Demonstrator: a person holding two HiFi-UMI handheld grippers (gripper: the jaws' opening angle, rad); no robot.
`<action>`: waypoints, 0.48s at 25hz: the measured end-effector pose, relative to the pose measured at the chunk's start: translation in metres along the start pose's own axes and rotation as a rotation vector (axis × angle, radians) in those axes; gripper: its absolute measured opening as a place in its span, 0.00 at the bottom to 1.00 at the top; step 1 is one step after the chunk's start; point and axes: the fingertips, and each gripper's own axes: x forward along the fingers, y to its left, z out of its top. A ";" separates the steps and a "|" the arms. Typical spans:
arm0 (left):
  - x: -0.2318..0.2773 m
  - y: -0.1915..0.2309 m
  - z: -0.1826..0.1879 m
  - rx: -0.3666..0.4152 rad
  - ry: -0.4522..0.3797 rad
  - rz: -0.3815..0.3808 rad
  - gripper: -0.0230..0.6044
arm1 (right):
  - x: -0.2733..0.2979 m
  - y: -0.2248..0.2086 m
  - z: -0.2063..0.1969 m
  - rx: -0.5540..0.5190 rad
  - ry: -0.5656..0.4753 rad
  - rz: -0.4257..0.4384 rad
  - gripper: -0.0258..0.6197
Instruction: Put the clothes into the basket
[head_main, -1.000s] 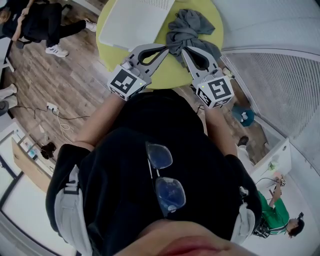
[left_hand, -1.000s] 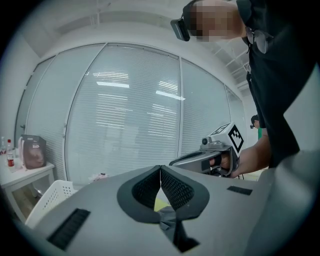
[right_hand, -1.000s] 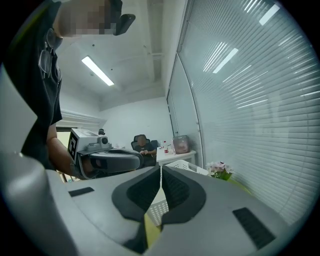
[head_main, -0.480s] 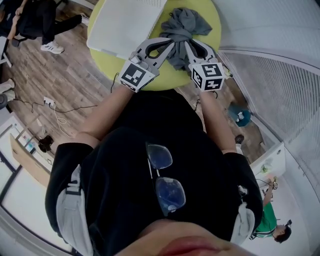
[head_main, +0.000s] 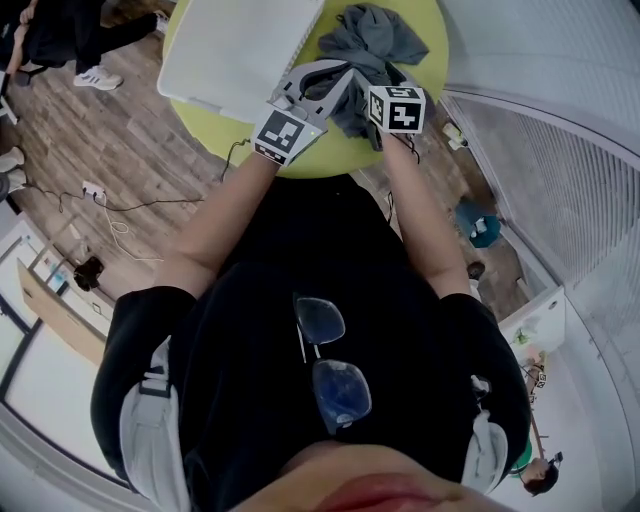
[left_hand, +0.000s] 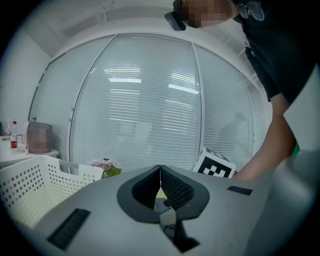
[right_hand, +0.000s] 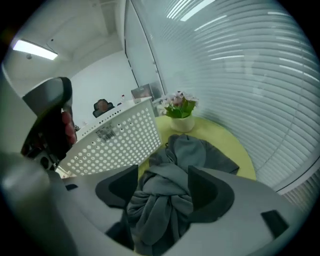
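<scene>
Clothes (right_hand: 196, 150), soft grey knotted bundle inside just-opened right claw (right_hand: 162, 173); left claw (left_hand: 160, 171) closed.

A round yellow-green surface (head_main: 430, 60) is standing on the wooden floor (head_main: 110, 140). White blinds (left_hand: 140, 115) are covering the curved window, and a ceiling lamp (right_hand: 34, 49) is shining.

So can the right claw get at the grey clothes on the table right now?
Probably yes: the right claw has just been opening; its jaws stand apart with the grey clothes between them, nothing blocking.
</scene>
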 end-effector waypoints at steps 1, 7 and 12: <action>0.003 0.001 -0.003 -0.004 -0.002 0.005 0.05 | 0.008 -0.003 -0.004 0.011 0.018 -0.002 0.52; 0.015 0.012 -0.022 -0.019 -0.006 0.070 0.05 | 0.048 -0.021 -0.022 0.088 0.098 -0.059 0.63; 0.023 0.016 -0.038 -0.037 0.012 0.096 0.05 | 0.073 -0.035 -0.039 0.130 0.159 -0.072 0.70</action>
